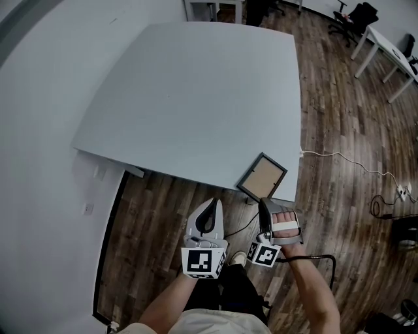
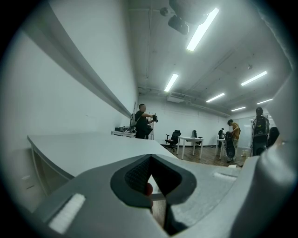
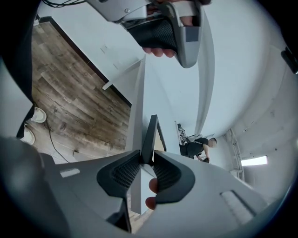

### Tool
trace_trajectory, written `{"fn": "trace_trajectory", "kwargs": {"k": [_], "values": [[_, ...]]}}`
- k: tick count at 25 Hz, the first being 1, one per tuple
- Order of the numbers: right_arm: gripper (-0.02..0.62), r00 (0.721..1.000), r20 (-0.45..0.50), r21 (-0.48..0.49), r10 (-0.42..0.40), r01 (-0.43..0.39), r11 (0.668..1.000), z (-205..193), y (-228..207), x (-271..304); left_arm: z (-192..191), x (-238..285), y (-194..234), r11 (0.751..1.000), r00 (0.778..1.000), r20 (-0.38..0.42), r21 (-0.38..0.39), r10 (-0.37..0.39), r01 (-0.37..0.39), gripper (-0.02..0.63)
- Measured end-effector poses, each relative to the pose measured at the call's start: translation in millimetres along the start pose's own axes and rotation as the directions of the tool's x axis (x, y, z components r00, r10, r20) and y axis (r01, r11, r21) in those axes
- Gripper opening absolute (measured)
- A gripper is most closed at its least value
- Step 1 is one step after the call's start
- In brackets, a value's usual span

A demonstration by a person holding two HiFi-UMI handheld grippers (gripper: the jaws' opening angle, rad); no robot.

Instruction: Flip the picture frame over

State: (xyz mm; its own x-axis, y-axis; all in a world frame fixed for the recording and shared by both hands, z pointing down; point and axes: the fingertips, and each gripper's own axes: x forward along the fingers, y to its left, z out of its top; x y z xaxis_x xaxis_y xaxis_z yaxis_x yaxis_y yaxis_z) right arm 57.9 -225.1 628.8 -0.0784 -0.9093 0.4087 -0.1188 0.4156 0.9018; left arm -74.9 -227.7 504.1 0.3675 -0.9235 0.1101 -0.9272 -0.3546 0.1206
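A dark picture frame (image 1: 261, 176) with a brown panel facing up lies at the near right corner of the grey table (image 1: 196, 98), with its near corner over the edge. My right gripper (image 1: 264, 203) is shut on that near corner. In the right gripper view the frame (image 3: 150, 132) shows edge-on, pinched between the two pads (image 3: 125, 173). My left gripper (image 1: 209, 210) hovers in front of the table's near edge, left of the frame, shut with nothing in it. It appears again as the left gripper (image 3: 170, 32) at the top of the right gripper view.
A white cable (image 1: 346, 160) runs over the wood floor (image 1: 353, 117) to the right of the table. White desks (image 1: 388, 52) and office chairs (image 1: 356, 19) stand at the far right. People (image 2: 142, 122) stand far across the room. A white wall (image 1: 39, 130) runs along the left.
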Motion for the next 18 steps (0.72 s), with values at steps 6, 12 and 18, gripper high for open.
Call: {"fn": "trace_trajectory", "kwargs": {"k": [6, 12, 18], "values": [[0.123, 0.999, -0.029, -0.025, 0.028, -0.029, 0.999, -3, 12, 6, -1, -4, -2, 1.0, 1.0, -0.003, 0.002, -0.002, 0.002, 0.0], [0.149, 0.998, -0.023, 0.065, 0.05, -0.049, 0.997, -1, 16, 7, -2, -6, -3, 1.0, 1.0, -0.001, 0.01, -0.003, 0.003, 0.0], [0.233, 0.996, -0.015, 0.138, 0.091, -0.088, 0.986, -1, 13, 4, 4, -4, -3, 1.0, 1.0, -0.001, 0.005, -0.002, 0.002, 0.0]]}}
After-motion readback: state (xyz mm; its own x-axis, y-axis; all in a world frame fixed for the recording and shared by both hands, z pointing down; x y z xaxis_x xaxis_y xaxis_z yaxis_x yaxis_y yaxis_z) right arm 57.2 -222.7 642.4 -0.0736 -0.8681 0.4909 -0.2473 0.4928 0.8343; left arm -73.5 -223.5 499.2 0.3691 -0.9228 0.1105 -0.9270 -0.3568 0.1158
